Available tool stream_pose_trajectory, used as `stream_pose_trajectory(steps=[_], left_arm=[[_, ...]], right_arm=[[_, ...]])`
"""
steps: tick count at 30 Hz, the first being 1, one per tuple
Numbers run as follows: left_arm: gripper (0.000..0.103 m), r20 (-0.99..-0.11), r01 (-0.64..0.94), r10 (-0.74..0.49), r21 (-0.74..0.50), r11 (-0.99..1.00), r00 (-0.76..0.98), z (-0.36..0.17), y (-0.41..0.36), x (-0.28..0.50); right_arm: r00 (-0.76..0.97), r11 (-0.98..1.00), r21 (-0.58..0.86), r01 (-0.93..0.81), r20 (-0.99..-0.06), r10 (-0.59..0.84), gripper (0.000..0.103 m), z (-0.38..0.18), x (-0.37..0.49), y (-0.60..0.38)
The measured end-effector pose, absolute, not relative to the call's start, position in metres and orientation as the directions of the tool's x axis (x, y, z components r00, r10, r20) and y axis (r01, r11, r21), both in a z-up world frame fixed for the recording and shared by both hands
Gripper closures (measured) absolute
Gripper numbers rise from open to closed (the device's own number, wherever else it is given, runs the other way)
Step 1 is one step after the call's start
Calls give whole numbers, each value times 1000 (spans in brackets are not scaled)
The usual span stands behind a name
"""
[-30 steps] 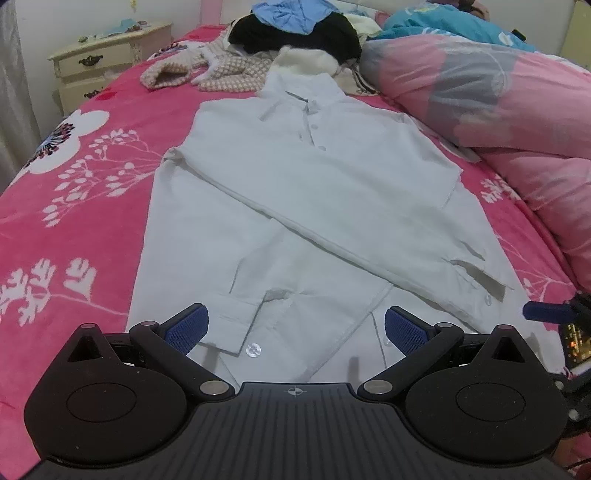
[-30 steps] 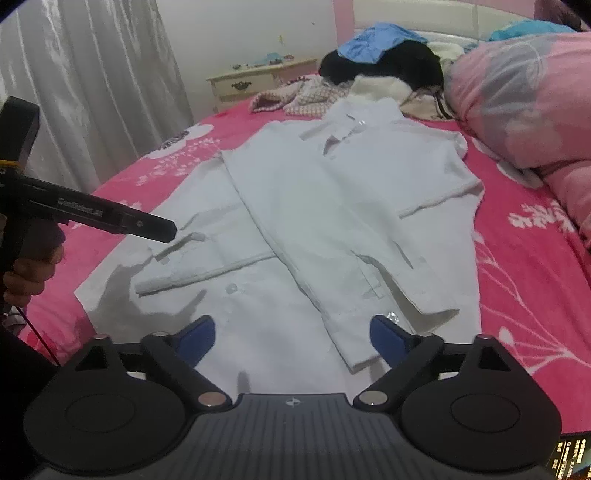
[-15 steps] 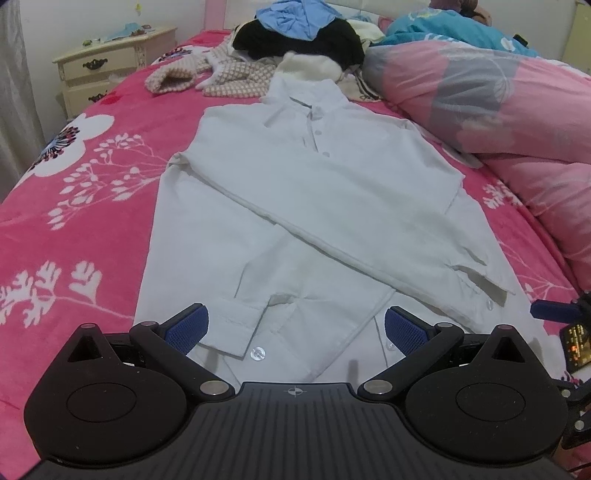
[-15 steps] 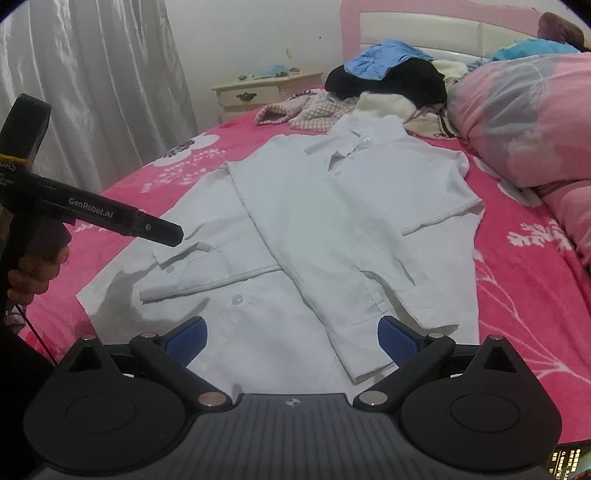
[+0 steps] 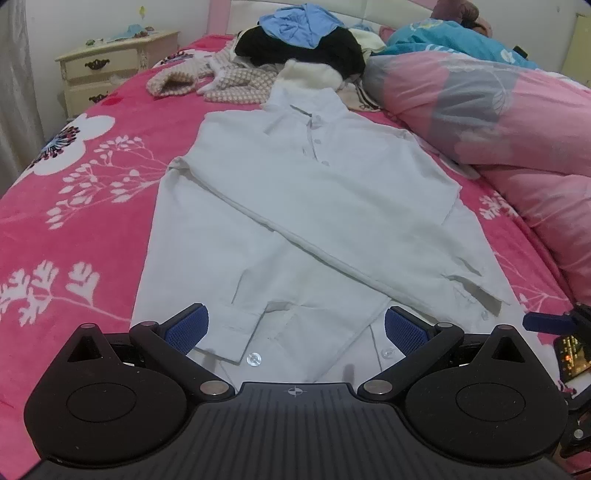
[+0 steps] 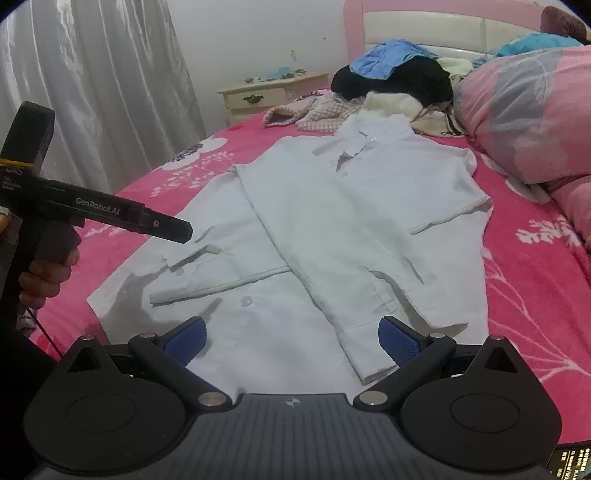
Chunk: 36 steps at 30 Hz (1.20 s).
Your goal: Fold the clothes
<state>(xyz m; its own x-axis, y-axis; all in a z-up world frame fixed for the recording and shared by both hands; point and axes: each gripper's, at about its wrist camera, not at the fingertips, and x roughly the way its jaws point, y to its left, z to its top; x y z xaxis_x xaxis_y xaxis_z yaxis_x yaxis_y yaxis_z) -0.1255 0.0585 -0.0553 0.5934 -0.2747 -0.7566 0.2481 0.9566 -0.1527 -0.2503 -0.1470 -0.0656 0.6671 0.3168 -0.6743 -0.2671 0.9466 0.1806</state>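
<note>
Both wrist cameras look low from the bed's (image 5: pixel 92 206) foot toward the headboard (image 6: pixel 424 26), sharing the white shirt (image 5: pixel 314 206).

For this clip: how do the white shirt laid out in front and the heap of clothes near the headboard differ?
The white shirt lies spread flat with both sleeves crossed over its front; the clothes heap is bunched and unfolded. The white shirt is a single pale garment; the clothes heap mixes black, blue, cream and checked pieces. The white shirt lies nearest the grippers; the clothes heap sits beyond its collar. Both rest on the pink floral bedspread.
</note>
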Motion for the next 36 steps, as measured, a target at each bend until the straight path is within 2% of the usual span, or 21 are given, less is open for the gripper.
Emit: stream_pose_trajectory(steps=[3, 36], left_arm=[[0, -759, 240, -245, -121, 963, 603, -57, 59, -125], [0, -759, 210, -230, -125, 970, 609, -58, 65, -123]], right_arm=[[665, 947, 180, -266, -677, 315, 1, -66, -251, -146], [661, 957, 169, -236, -694, 286, 1, -69, -248, -147]])
